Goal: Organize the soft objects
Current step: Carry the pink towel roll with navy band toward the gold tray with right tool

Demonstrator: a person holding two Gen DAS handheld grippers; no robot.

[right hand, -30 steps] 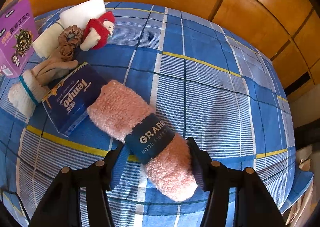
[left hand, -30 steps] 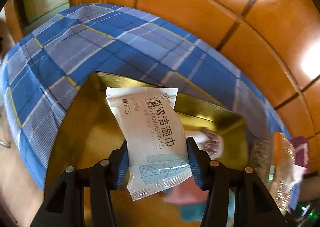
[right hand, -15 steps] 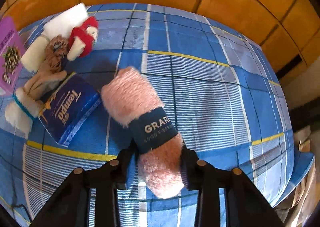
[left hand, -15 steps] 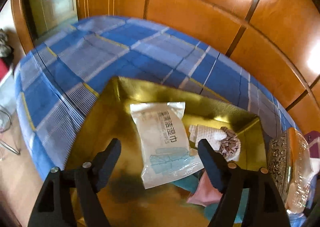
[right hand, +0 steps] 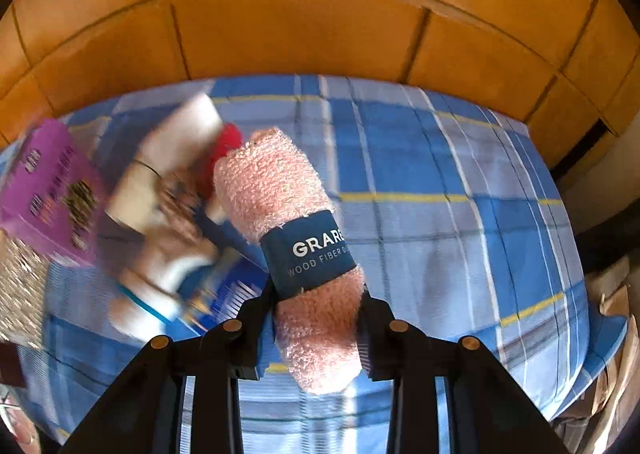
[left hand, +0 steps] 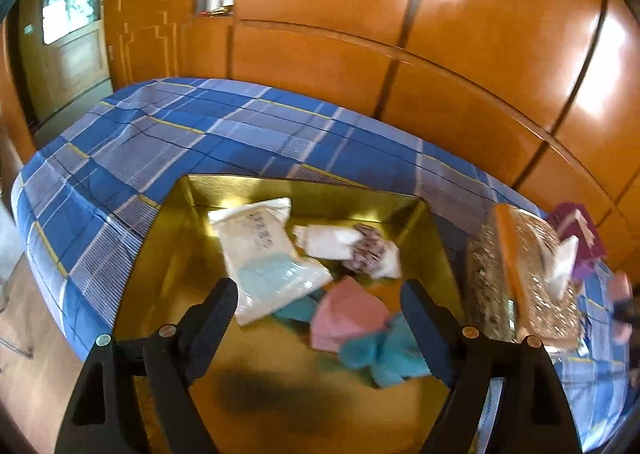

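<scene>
- Across the whole scene spreads a blue, white and yellow checked cloth (right hand: pixel 440 181), laid over a table or bed that stands against glossy orange wooden wall panels (left hand: pixel 460 65).
- On that cloth, in the left wrist view, sits an open gold-lined cardboard box (left hand: pixel 168 254), its walls shiny and its floor partly bare.
- Just to the right of the box stands a sparkly, clear-wrapped package with an orange edge (left hand: pixel 520 278); a purple box (right hand: pixel 44 189) is beside it.
- Inside the gold box lies a white plastic pack of cleaning wipes (left hand: pixel 260 254) with a pale blue picture, apart from the gripper.
- Next to the pack are a pink cloth (left hand: pixel 344 314), a teal cloth (left hand: pixel 380 358) and a small white and patterned bundle (left hand: pixel 352 246).
- The left gripper (left hand: pixel 320 302) hangs over the box with its jaws spread wide, having just been opening, and nothing between them.
- The right gripper (right hand: pixel 318 314) is clamped on a rolled pink fluffy towel with a dark blue paper band (right hand: pixel 296 221), which is raised above the cloth; its jaws have just been closing.
- Left of the towel, blurred, lie a white roll (right hand: pixel 180 133), a red soft toy (right hand: pixel 224 145) and a dark blue tissue pack (right hand: pixel 228 286).
</scene>
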